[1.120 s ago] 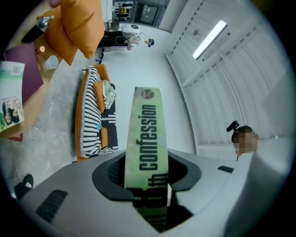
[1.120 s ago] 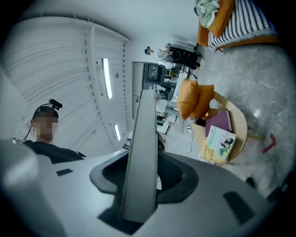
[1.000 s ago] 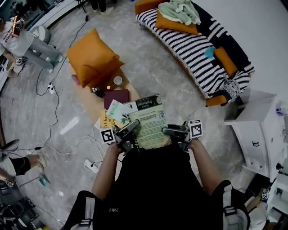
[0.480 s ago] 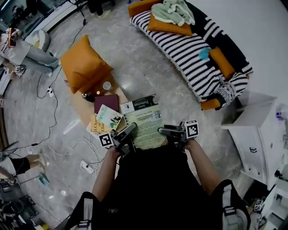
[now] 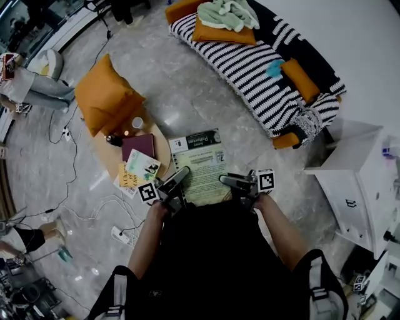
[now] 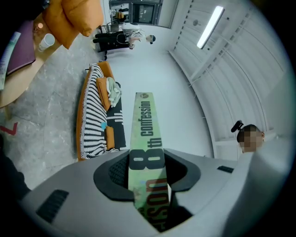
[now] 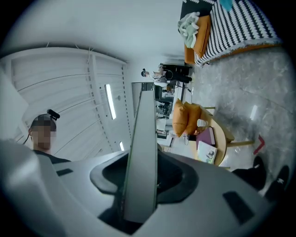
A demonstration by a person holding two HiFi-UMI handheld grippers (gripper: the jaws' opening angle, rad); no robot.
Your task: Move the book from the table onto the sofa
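A green paperback (image 5: 199,165) hangs level over the grey floor, to the right of the round wooden table (image 5: 102,157). My left gripper (image 5: 181,177) is shut on its near left edge and my right gripper (image 5: 227,181) is shut on its near right edge. In the left gripper view the book's green spine (image 6: 147,139) runs out from between the jaws of the gripper (image 6: 147,175). The right gripper (image 7: 140,183) clamps the pale page edge (image 7: 144,139). The black-and-white striped sofa (image 5: 253,69) lies ahead at the upper right, with orange cushions and a pale green cloth (image 5: 225,12) on it.
On the table lie a maroon book (image 5: 139,147), a yellow and white book (image 5: 137,172) and a cup (image 5: 137,122). A big orange cushion (image 5: 105,100) leans behind the table. A white cabinet (image 5: 353,181) stands right. Cables (image 5: 94,206) trail at the left. A person (image 5: 34,84) sits far left.
Both grippers have carried the book off the table, which has slid left in the head view. The book now hangs over bare floor; both grips are unchanged.
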